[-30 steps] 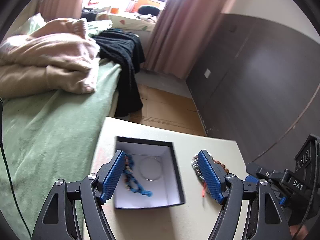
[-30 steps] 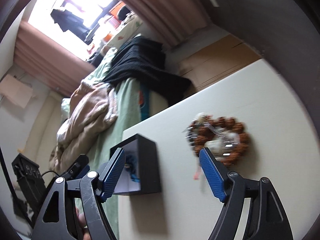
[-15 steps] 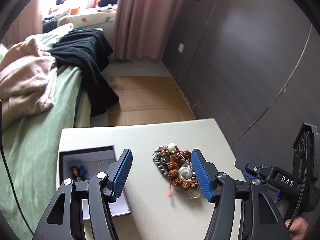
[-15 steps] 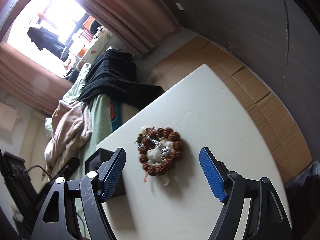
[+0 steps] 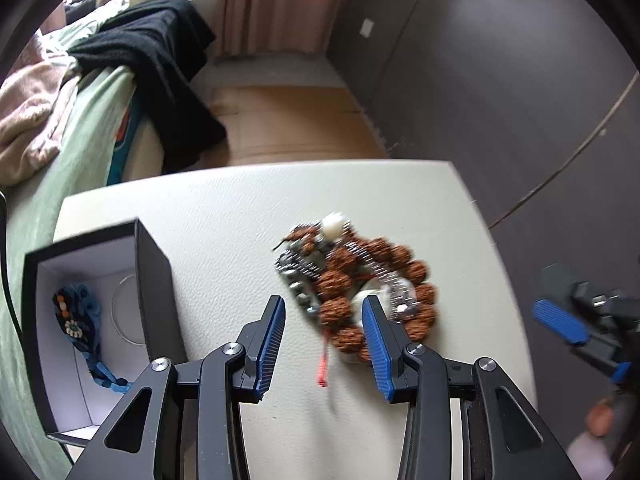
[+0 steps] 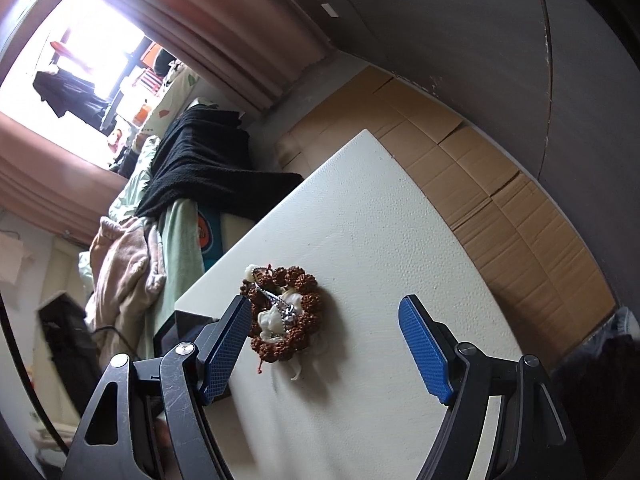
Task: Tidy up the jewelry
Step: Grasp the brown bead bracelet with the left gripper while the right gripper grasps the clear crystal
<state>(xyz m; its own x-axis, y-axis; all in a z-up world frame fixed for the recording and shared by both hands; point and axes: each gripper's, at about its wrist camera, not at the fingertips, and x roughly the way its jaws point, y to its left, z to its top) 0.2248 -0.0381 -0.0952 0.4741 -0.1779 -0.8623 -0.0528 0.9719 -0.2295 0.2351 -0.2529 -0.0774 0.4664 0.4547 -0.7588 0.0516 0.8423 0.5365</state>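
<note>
A tangled pile of jewelry point(image 5: 340, 260) lies on the white table point(image 5: 240, 208): brown seed beads, white beads and a silver chain with a red cord. My left gripper point(image 5: 325, 320) hangs just over its near edge. Its jaws are closing, with a few brown beads between the blue pads, and the pads do not press on them. To the left stands a black box point(image 5: 154, 280) with a white inside, holding a blue beaded necklace point(image 5: 86, 320). My right gripper point(image 6: 326, 332) is open above the table, with the pile point(image 6: 288, 344) beside its left finger and the box point(image 6: 184, 326) behind that finger.
The right gripper's finger point(image 5: 560, 325) hovers at the table's right edge. A bed with a green sheet point(image 5: 80, 140), a pink blanket and a black garment point(image 5: 168, 60) runs along the left. Cardboard point(image 6: 500, 200) covers the floor beyond the table, and dark wall panels stand on the right.
My left gripper has moved from over the box to the bead pile, sunk closer to it, and narrowed its jaws. The right gripper swung toward the pile with its width unchanged.
</note>
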